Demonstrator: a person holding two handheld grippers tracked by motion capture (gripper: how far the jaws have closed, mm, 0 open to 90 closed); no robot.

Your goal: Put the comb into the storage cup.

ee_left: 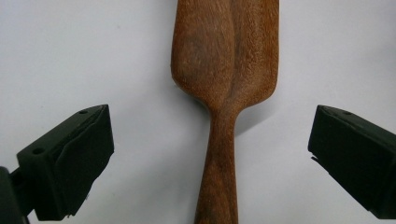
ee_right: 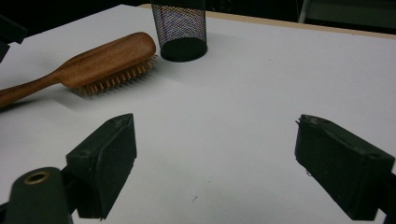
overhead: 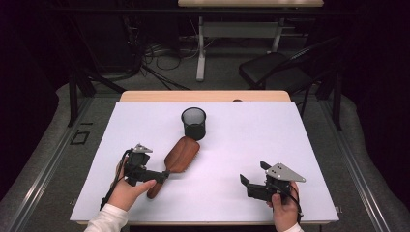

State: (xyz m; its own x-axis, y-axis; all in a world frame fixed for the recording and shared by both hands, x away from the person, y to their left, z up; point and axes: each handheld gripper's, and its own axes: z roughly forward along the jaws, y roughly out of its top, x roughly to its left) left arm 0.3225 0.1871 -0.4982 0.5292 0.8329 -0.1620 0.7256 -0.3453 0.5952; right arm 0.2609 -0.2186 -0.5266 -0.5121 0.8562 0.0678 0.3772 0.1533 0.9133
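- Between the left gripper (ee_left: 210, 158) jaws lay the wooden hairbrush (ee_left: 224, 70) handle, pads spread wide, clear of the wood on both sides, nothing pinched.
- Brush lay bristles down on the white table sheet (overhead: 241, 140), paddle head pointing away from the left gripper toward the mesh cup (overhead: 194, 123).
- High view: left gripper (overhead: 164, 176) sat over the handle's near part, left hand (overhead: 126, 189) behind it at the near left of the sheet.
- Hairbrush (overhead: 181, 155) head ended just short of the mesh cup; touching or not, could not tell.
- Right gripper (overhead: 249, 178) rested well to the right of the brush, near the front edge, held by the right hand (overhead: 284, 207).
- Right gripper view: right gripper (ee_right: 215, 154) jaws stood apart, bare sheet between them, holding nothing.
- Ahead and left of those jaws: hairbrush (ee_right: 100, 63) with bristles showing under the head, mesh cup (ee_right: 180, 28) just beyond it.
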